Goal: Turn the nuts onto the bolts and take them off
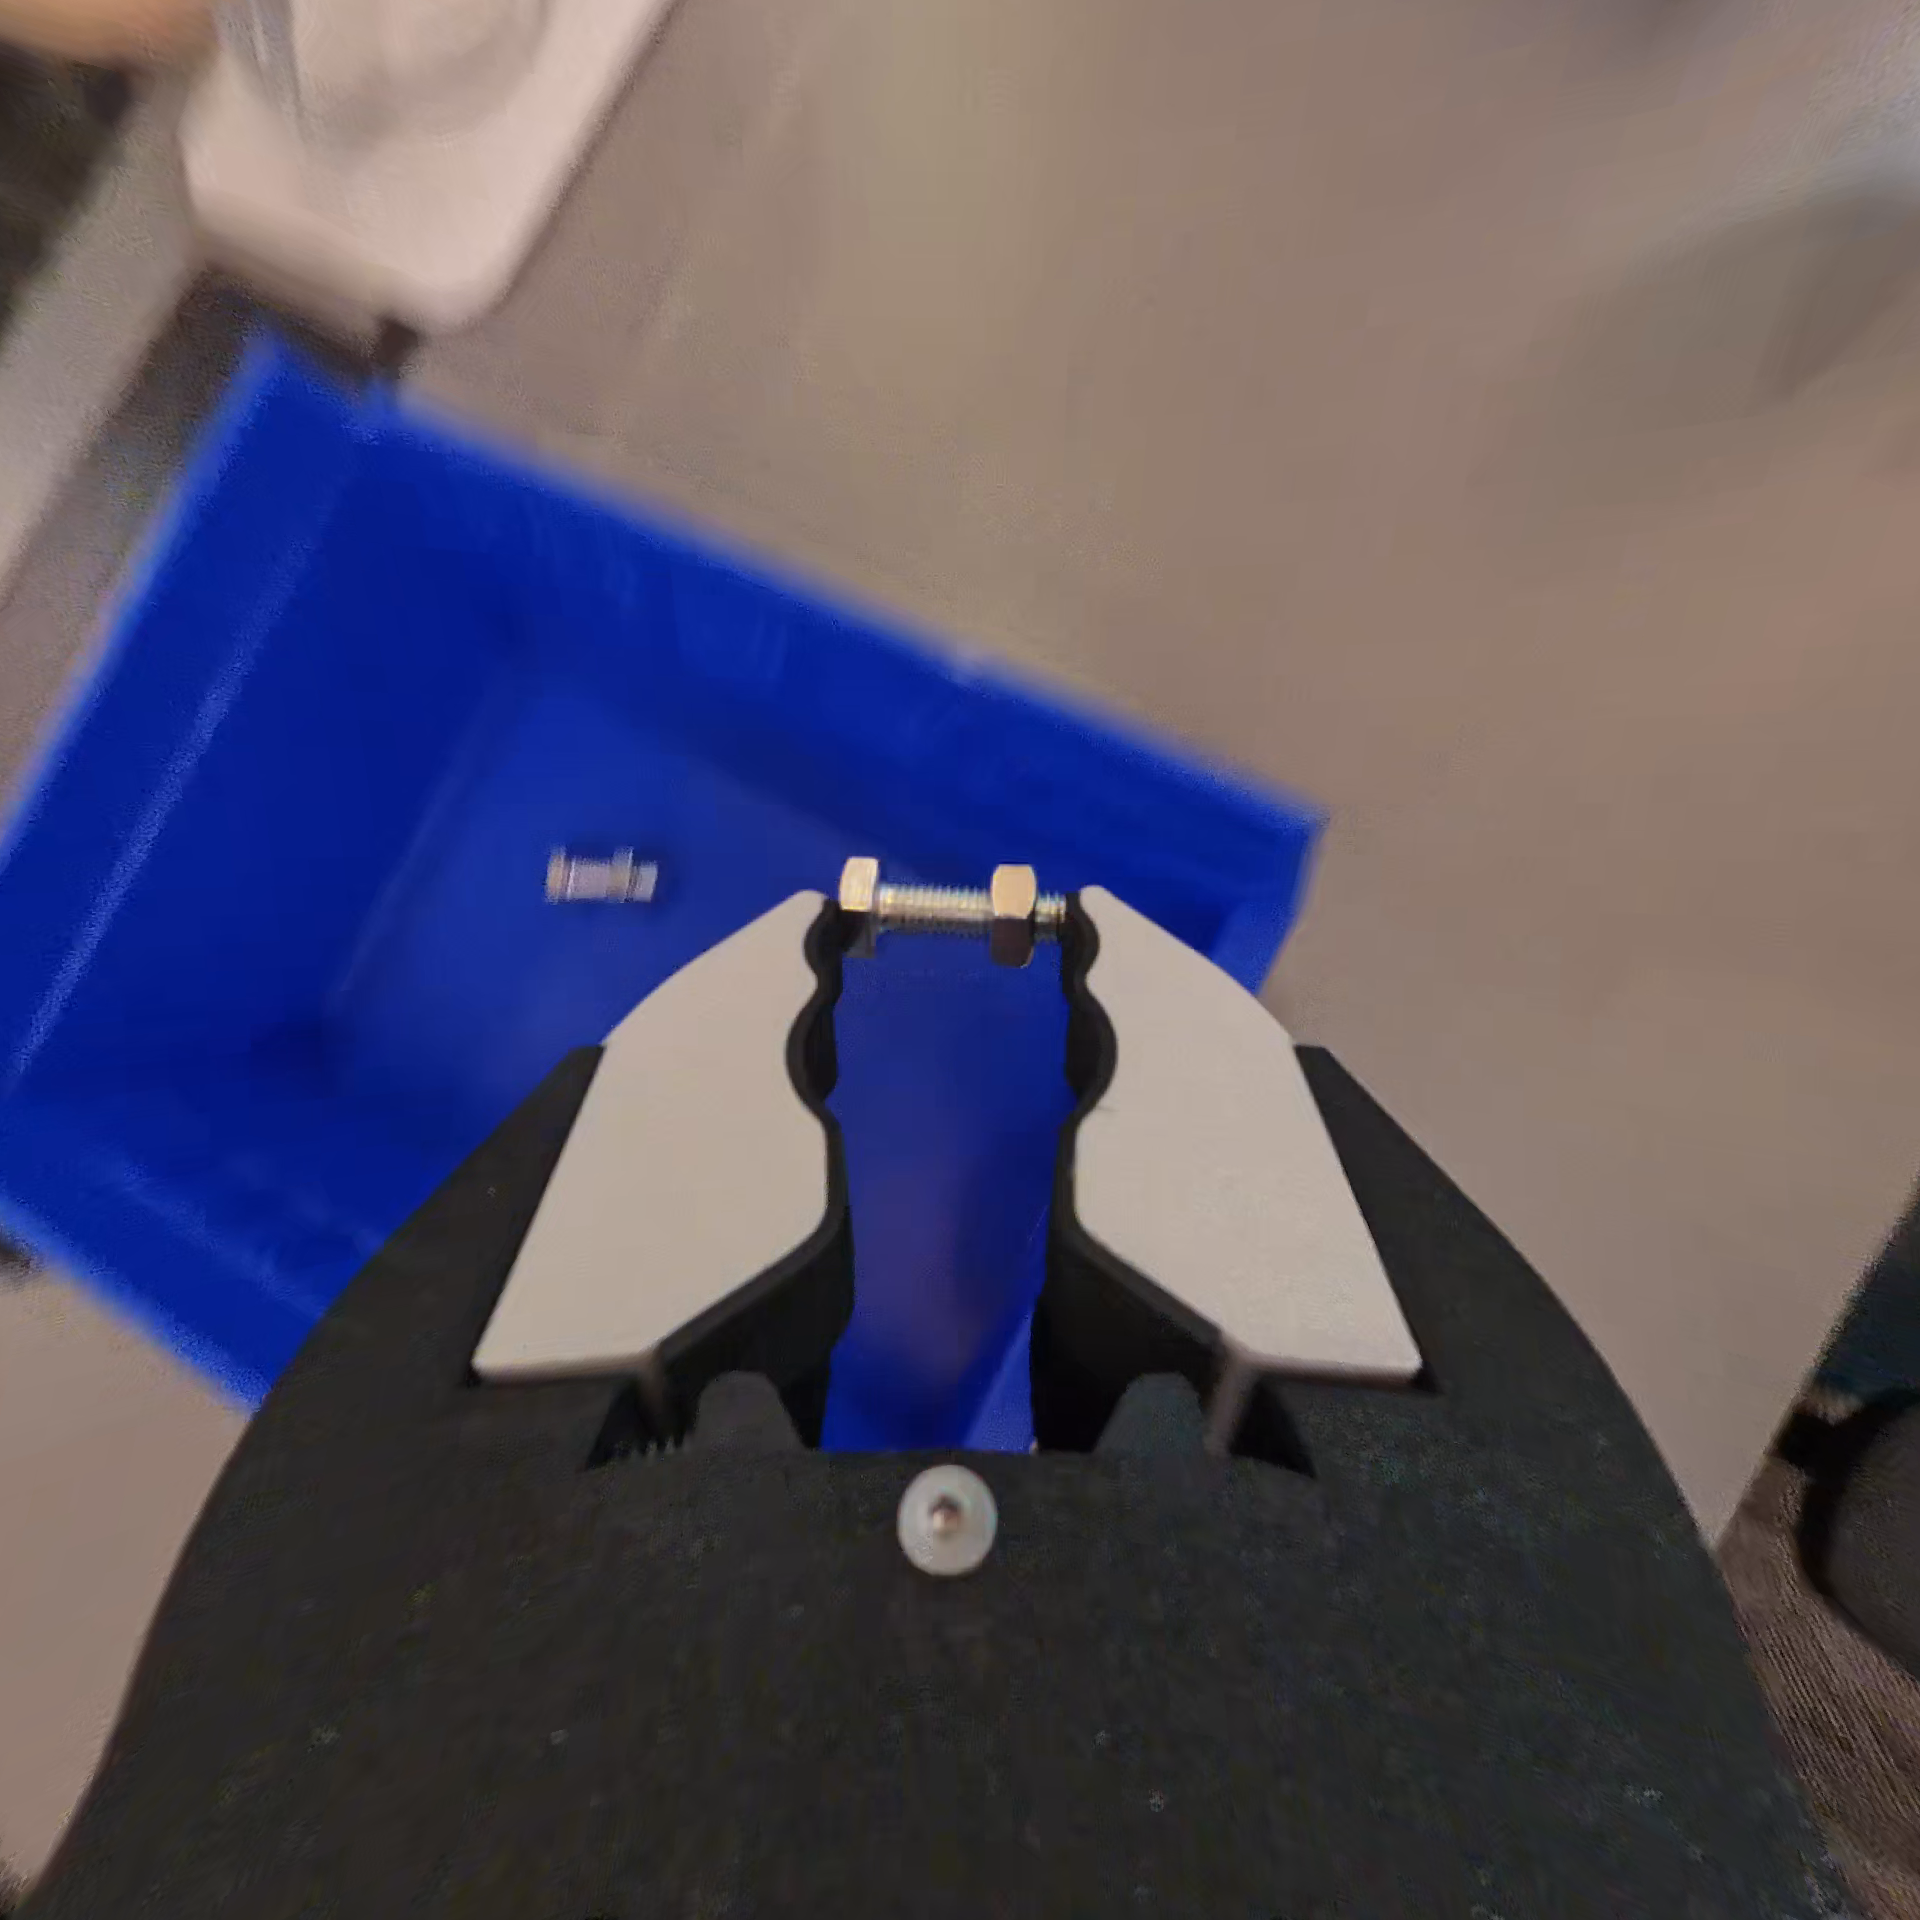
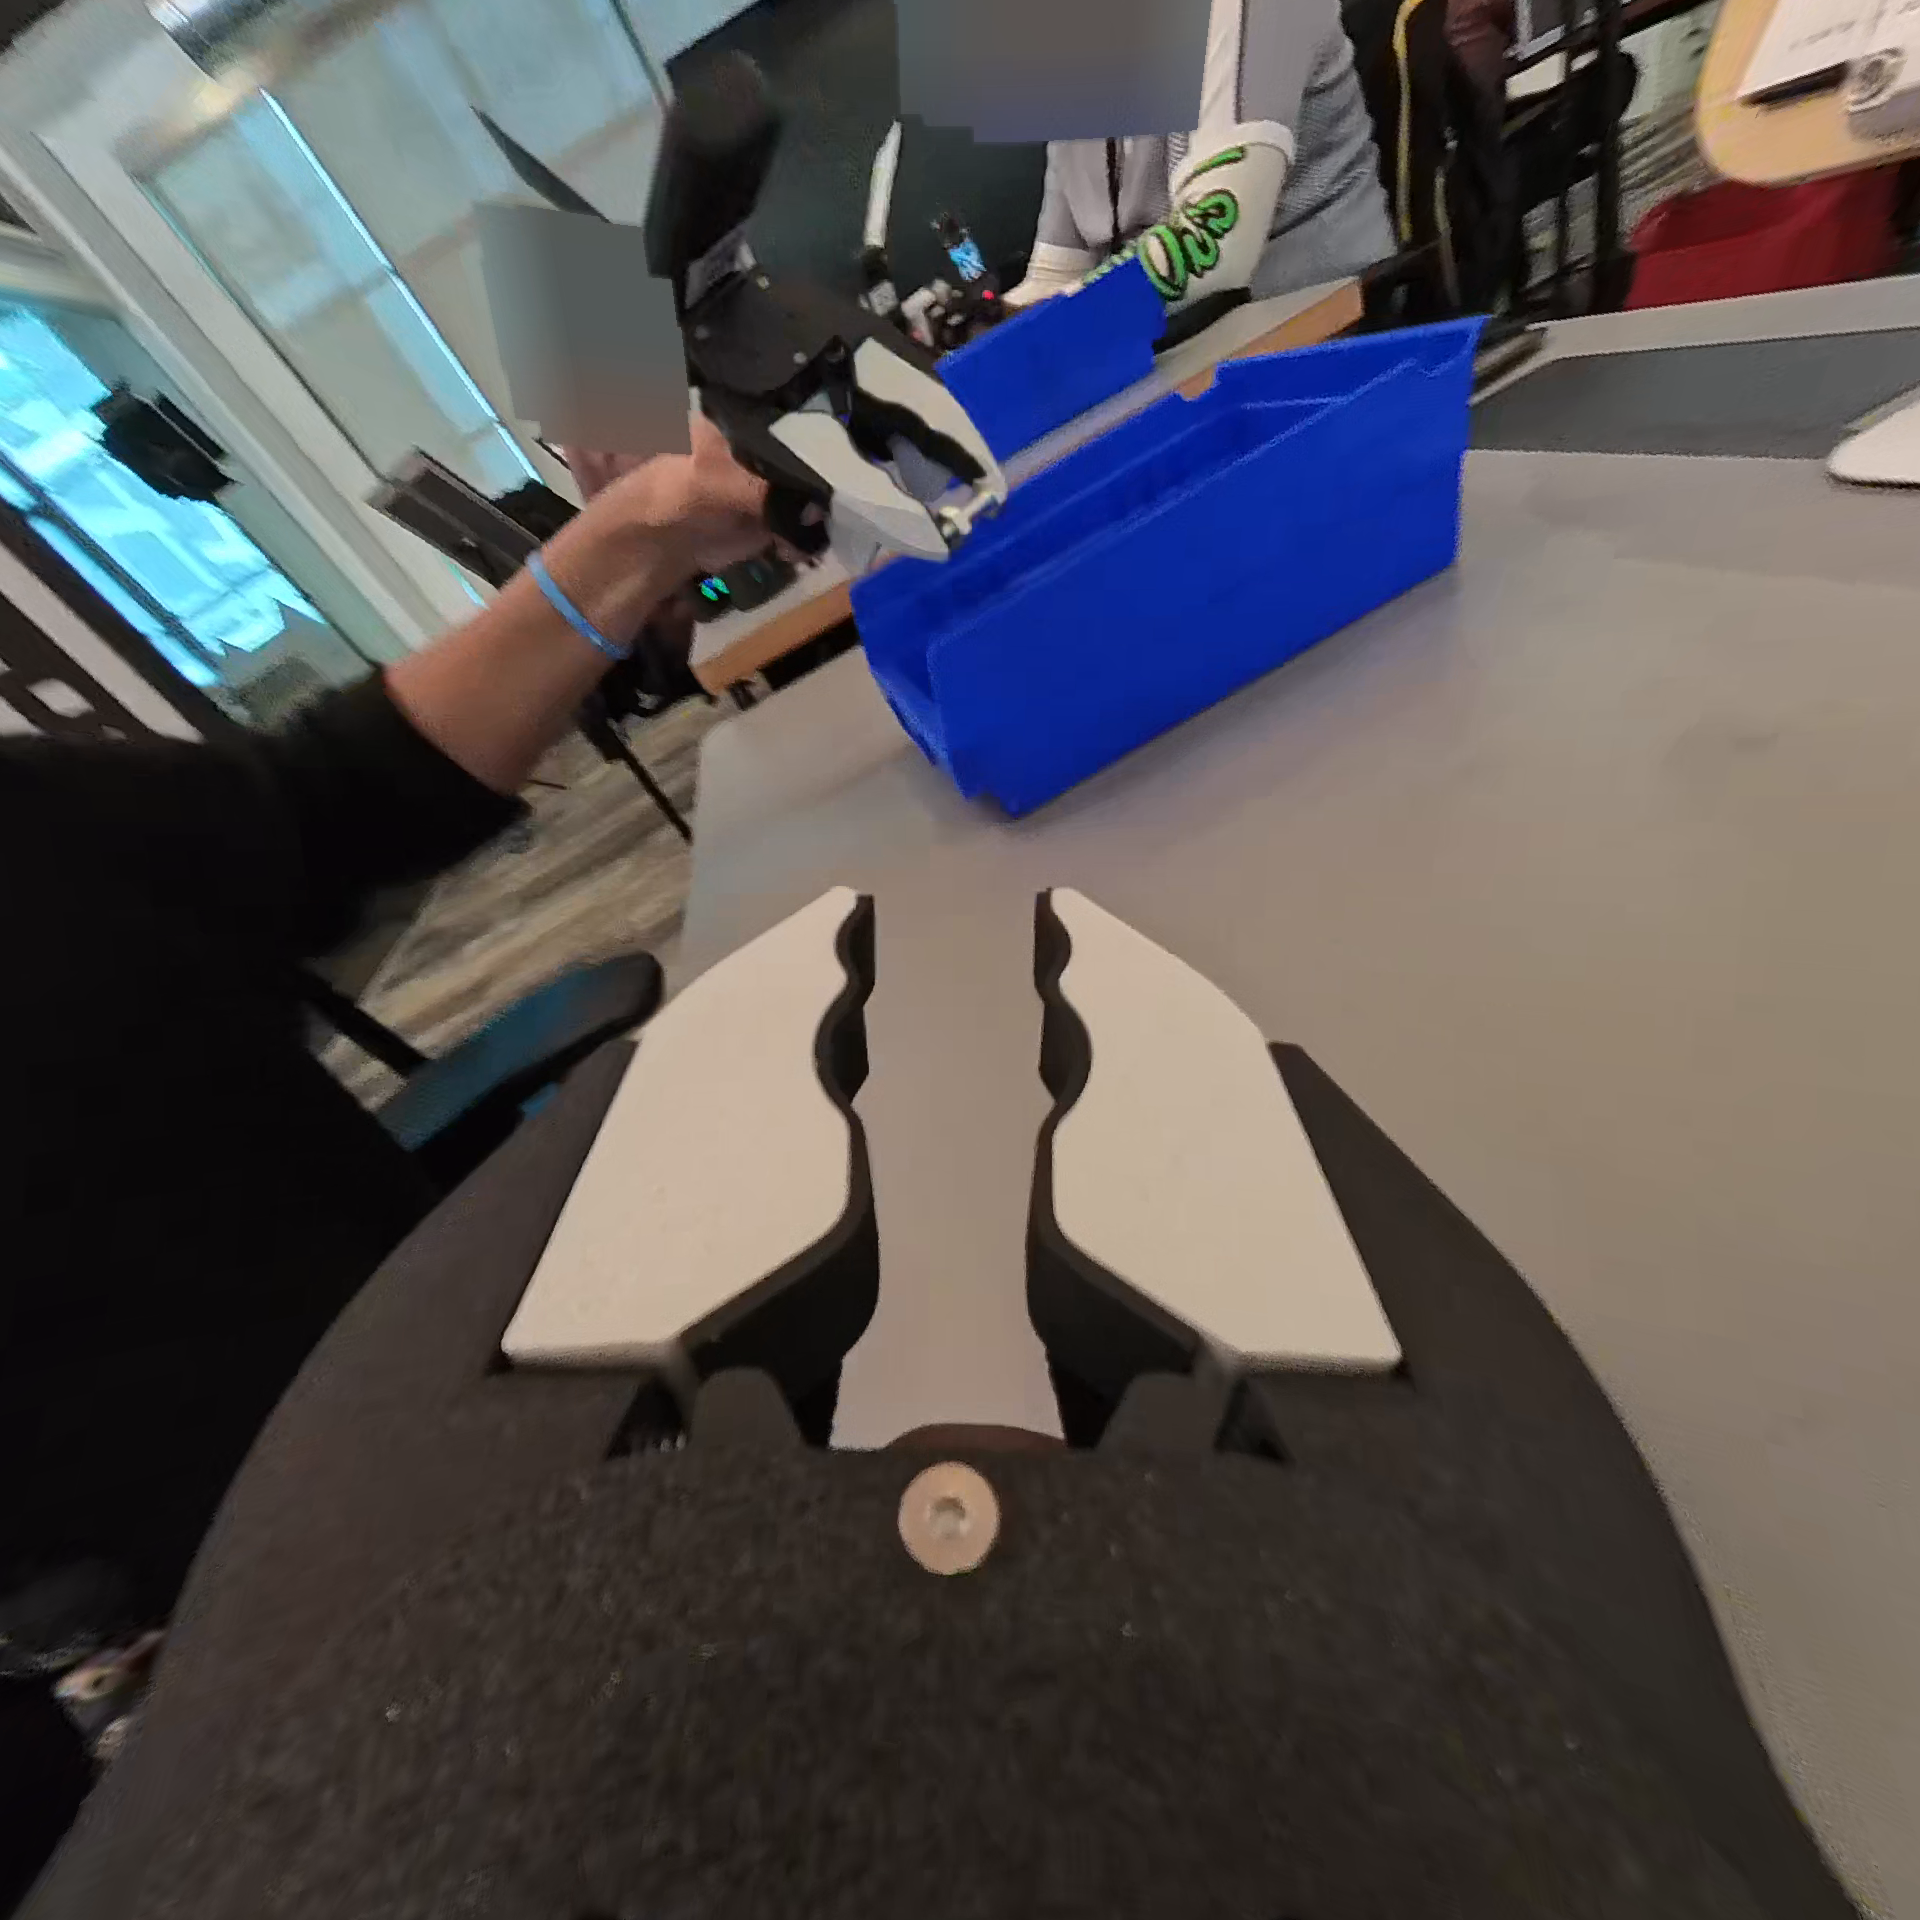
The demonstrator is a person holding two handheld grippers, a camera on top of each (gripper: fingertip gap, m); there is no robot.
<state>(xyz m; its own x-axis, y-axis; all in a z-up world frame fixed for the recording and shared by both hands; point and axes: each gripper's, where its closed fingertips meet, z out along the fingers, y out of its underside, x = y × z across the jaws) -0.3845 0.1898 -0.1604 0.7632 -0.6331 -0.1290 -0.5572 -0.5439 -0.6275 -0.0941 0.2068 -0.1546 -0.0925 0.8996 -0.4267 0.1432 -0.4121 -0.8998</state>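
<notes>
The left gripper (image 1: 954, 914), black-bodied with pale grey finger plates, was seen clamped lengthwise on a small silver hex-head steel bolt (image 1: 930, 906), the head pressed against one fingertip and the threaded end against the other. A silver hex nut (image 1: 1012, 914) was found threaded on the bolt, close to the threaded end. The held bolt was positioned above the open blue plastic bin (image 1: 343, 727), which was set on the grey tabletop (image 1: 1455, 520). A second silver bolt with a nut on it (image 1: 601, 875) was noted lying on the bin floor, blurred, well apart from the held one. In the right wrist view the left gripper (image 2: 968, 517) was shown held by a person's hand (image 2: 675, 509) over the near end of the blue bin (image 2: 1195, 582), the bolt (image 2: 966, 514) crosswise at its tips. A light blue wristband (image 2: 577, 613) was worn on that wrist. The right gripper (image 2: 954, 935) was seen with its fingers apart and nothing between them, held low over the grey tabletop (image 2: 1558, 831), well apart from the bin. A second blue bin (image 2: 1049, 353) was noted behind the first.
</notes>
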